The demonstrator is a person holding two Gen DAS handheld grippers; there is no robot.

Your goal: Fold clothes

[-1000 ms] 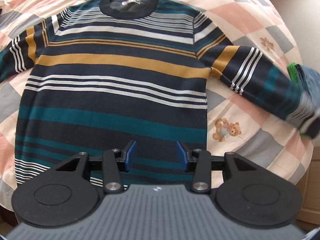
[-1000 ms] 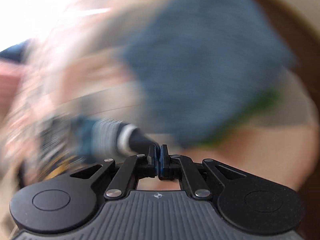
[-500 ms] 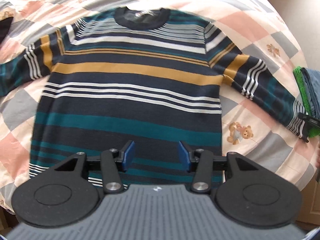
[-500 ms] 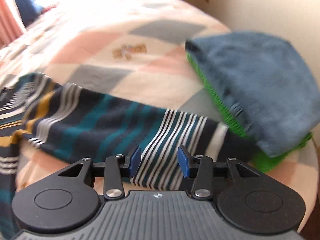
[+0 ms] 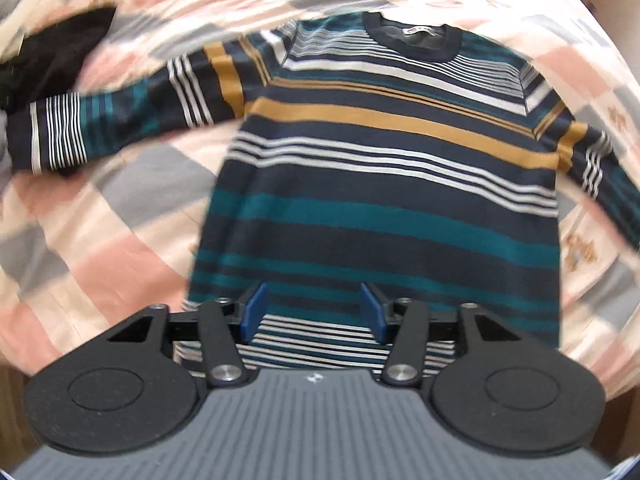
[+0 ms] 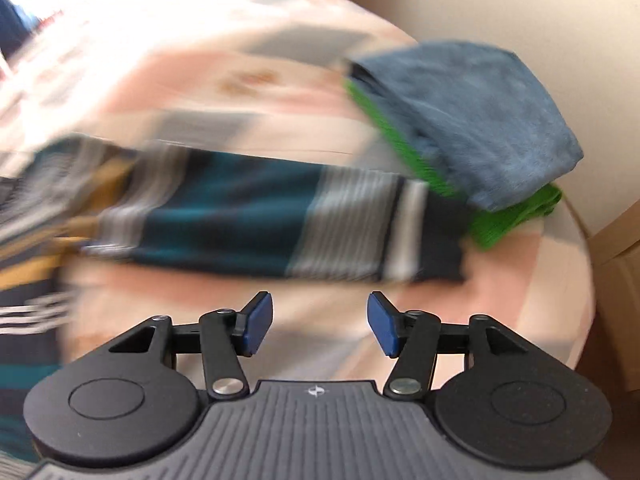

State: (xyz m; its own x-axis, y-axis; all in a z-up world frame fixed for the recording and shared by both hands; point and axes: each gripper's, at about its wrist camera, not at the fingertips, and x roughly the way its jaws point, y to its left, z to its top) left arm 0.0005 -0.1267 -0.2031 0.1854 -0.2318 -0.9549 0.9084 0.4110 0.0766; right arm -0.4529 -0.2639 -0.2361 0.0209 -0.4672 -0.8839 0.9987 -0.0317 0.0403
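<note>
A striped sweater (image 5: 384, 200) in navy, teal, white and mustard lies flat, front up, on the patchwork bedspread (image 5: 100, 240), collar at the far end and both sleeves spread out. My left gripper (image 5: 313, 312) hovers open over the bottom hem with nothing between its fingers. In the right wrist view the sweater's right sleeve (image 6: 280, 220) lies across the bed, its cuff beside the folded pile. My right gripper (image 6: 320, 326) stands open just short of that sleeve, holding nothing.
A folded pile, a blue garment (image 6: 480, 120) on a green one (image 6: 516, 216), sits at the bed's right edge by the wall. A dark garment (image 5: 56, 64) lies crumpled at the far left near the left cuff. Brown furniture (image 6: 624, 300) stands past the bed's right edge.
My right gripper opened, let go of the sleeve cuff and drew back from it. The left gripper's view swung left, bringing the left sleeve and the dark garment into sight.
</note>
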